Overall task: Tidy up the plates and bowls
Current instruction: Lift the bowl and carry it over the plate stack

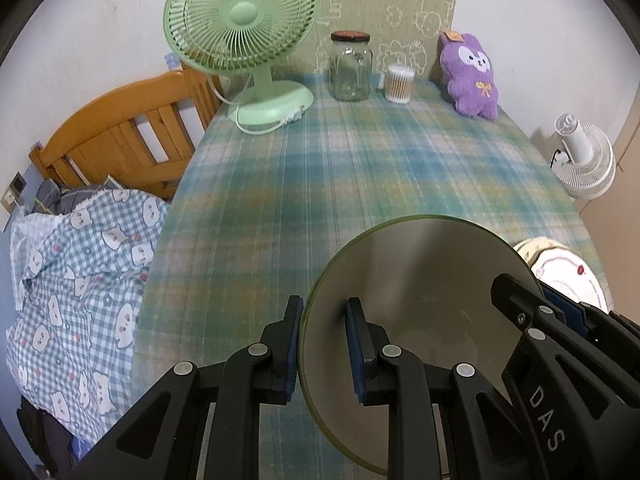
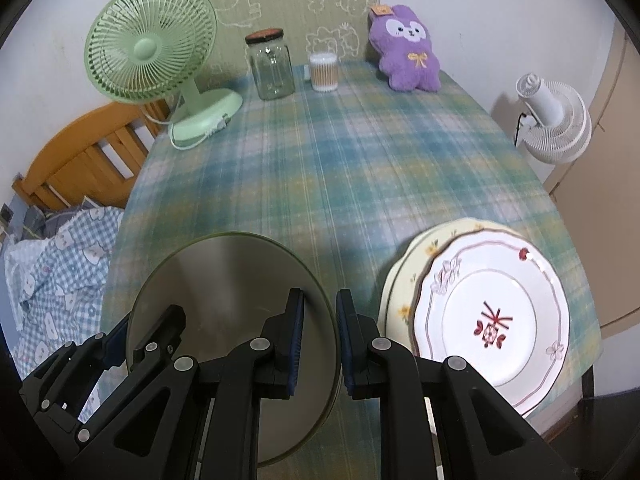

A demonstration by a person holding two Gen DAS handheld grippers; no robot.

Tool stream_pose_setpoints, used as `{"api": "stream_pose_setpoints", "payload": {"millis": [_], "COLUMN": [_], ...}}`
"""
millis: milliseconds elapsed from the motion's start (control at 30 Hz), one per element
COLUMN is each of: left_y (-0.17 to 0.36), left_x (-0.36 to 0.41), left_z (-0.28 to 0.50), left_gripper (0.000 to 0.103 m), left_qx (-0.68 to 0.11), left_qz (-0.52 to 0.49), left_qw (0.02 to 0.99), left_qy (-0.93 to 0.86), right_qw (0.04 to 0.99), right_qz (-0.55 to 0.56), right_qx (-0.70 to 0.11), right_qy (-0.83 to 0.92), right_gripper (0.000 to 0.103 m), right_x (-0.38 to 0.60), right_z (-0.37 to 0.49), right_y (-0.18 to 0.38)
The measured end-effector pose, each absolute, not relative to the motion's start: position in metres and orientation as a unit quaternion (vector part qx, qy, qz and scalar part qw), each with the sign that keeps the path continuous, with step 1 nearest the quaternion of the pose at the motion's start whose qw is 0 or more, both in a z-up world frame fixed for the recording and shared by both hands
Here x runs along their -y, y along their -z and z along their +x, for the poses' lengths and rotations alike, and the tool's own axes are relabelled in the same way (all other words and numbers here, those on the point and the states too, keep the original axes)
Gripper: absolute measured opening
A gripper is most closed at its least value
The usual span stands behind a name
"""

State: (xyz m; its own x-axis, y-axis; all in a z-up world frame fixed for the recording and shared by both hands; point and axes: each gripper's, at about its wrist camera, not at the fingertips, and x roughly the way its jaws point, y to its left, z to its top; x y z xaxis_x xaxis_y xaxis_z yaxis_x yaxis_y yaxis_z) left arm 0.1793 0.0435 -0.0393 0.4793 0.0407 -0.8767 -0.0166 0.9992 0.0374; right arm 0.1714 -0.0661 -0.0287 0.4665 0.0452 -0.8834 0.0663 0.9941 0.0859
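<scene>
Plaid cloth covers the desk (image 1: 360, 160). Left tongs (image 1: 324, 344) pinch the left rim of a grey-green bowl (image 1: 420, 280); right tongs (image 2: 318, 340) pinch its right rim. Beside it, right, lie stacked plates (image 2: 492, 320).

wall (image 1: 100, 20) white | table (image 1: 360, 168) w/ plaid cloth | wood bed frame (image 1: 120, 132) left | white fan (image 2: 556, 120) right

My left wrist camera looks steeply down along my left gripper (image 1: 324, 344) at the near edge of the plaid table (image 1: 360, 168). My right wrist camera sits just to its right, facing the same way. Both share the grey-green plate (image 1: 420, 280) up close and the green fan (image 2: 150, 46) at the far end.
</scene>
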Motion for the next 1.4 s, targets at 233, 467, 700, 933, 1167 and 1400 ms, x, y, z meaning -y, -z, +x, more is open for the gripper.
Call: {"api": "stream_pose_setpoints", "payload": {"millis": [233, 467, 700, 933, 1167, 1400], "left_y": [0.053, 0.056, 0.056, 0.053, 0.044, 0.052], "left_x": [-0.044, -0.044, -0.045, -0.046, -0.051, -0.050], "left_z": [0.175, 0.175, 0.176, 0.175, 0.169, 0.164], "left_gripper": [0.019, 0.019, 0.024, 0.046, 0.071, 0.079], "left_qx": [-0.525, -0.525, -0.527, -0.534, -0.521, -0.524], "left_qz": [0.011, 0.012, 0.010, 0.004, 0.005, 0.004], "left_qw": [0.851, 0.851, 0.850, 0.845, 0.853, 0.851], "left_qy": [-0.016, -0.016, -0.008, 0.016, 0.018, 0.033], "right_qw": [0.850, 0.849, 0.846, 0.840, 0.849, 0.838], "right_qz": [0.051, 0.051, 0.045, 0.038, 0.041, 0.042], "right_qx": [-0.525, -0.527, -0.532, -0.541, -0.526, -0.544], "right_qy": [0.007, 0.007, 0.002, -0.016, -0.012, -0.019], "right_gripper": [0.020, 0.020, 0.020, 0.030, 0.064, 0.064], "right_x": [0.066, 0.066, 0.065, 0.067, 0.074, 0.074], "right_z": [0.168, 0.171, 0.171, 0.170, 0.161, 0.162], "right_y": [0.042, 0.047, 0.046, 0.040, 0.031, 0.042]}}
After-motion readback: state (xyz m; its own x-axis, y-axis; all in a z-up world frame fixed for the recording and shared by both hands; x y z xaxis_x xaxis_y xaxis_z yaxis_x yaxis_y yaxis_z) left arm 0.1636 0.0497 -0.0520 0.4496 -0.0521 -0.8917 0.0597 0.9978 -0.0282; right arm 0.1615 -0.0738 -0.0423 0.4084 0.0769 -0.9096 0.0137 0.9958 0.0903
